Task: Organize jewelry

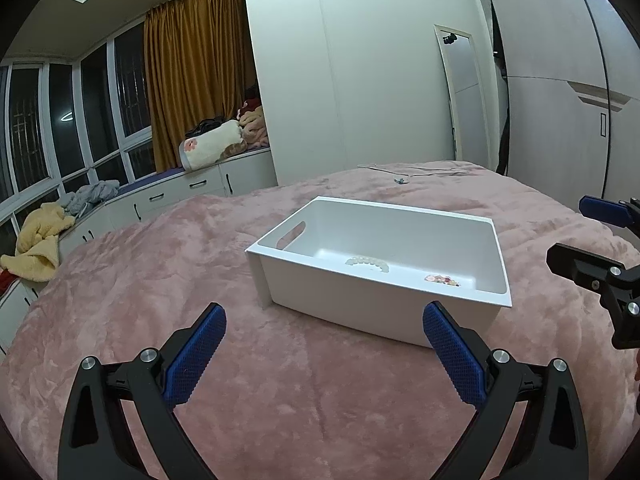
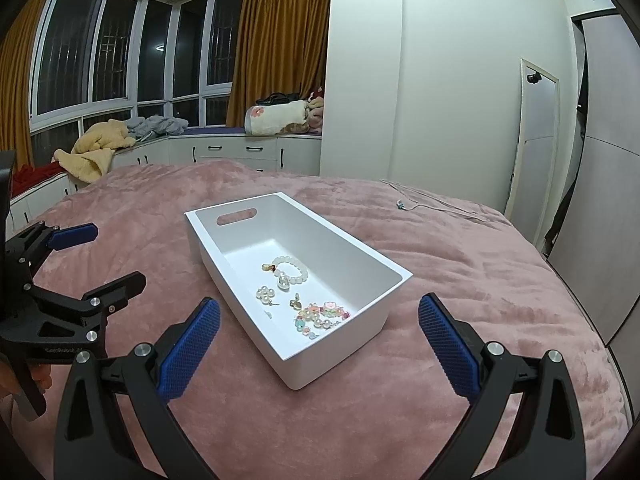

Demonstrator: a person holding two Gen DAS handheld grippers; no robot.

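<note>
Box (image 2: 352, 344) on bed (image 2: 460, 264), centre. Inside box: bead bracelet (image 2: 294, 268) toward handle end, pearl earrings (image 2: 265, 294) beside it, flower bracelet (image 2: 322, 314) nearest. Necklace (image 2: 432, 200) on bed behind box.

From the left wrist, the near wall of the white bin (image 1: 372, 300), straight ahead of the left tongs (image 1: 320, 344), hides most of its floor; only the top of a pale bead bracelet (image 1: 368, 263) and a sliver of the pastel bracelet (image 1: 442, 279) show. The right tongs (image 1: 576, 236) are cut off at the frame's right edge. Beyond the bin, the small item on a cord (image 1: 402, 179) is too small to identify. From the right wrist, the tiny piece (image 2: 267, 314) between the jaws is likewise unreadable.
</note>
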